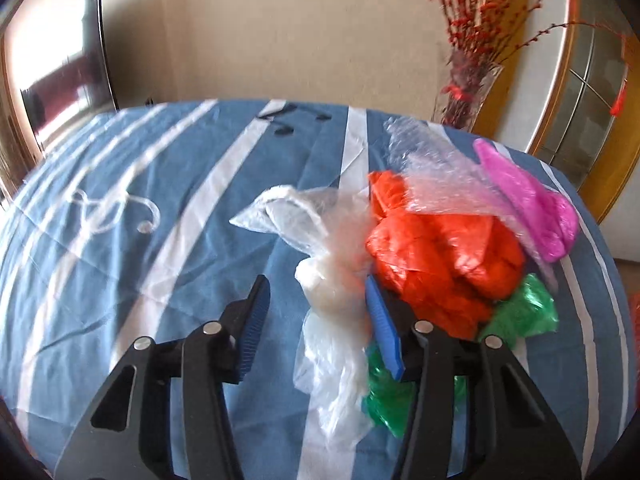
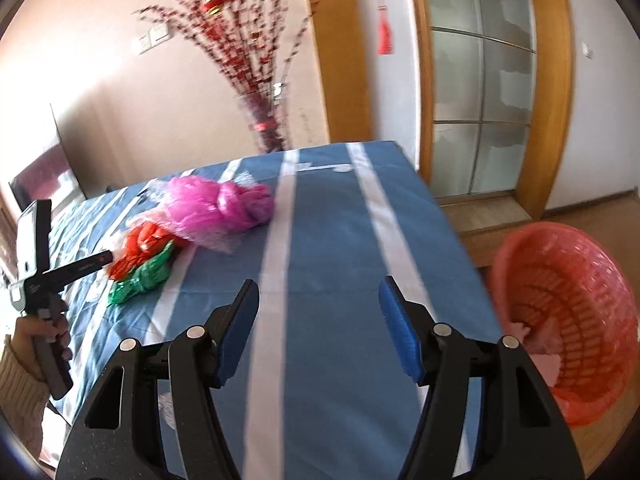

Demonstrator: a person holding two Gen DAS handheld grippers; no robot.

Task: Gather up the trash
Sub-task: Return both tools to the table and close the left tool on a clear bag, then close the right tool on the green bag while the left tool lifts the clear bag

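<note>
A pile of crumpled plastic bags lies on the blue striped tablecloth [image 1: 120, 248]: a white bag [image 1: 332, 280], an orange-red bag [image 1: 436, 256], a clear bag [image 1: 432, 168], a pink bag [image 1: 528, 200] and a green bag [image 1: 520, 308]. My left gripper [image 1: 316, 312] is open and straddles the white bag; its left pad stands apart from it. In the right wrist view the pink bag [image 2: 216, 204], red bag [image 2: 140, 244] and green bag [image 2: 140, 280] lie to the left. My right gripper [image 2: 319, 292] is open over bare cloth. A red mesh basket [image 2: 568, 320] stands off the table's right edge.
A glass vase of red berry branches [image 1: 468, 92] stands behind the table's far edge, also seen in the right wrist view as a vase [image 2: 264, 120]. A dark screen [image 1: 64, 68] leans at the left wall. A person's hand [image 2: 36, 336] grips the left tool. A glass door [image 2: 480, 100] is at the right.
</note>
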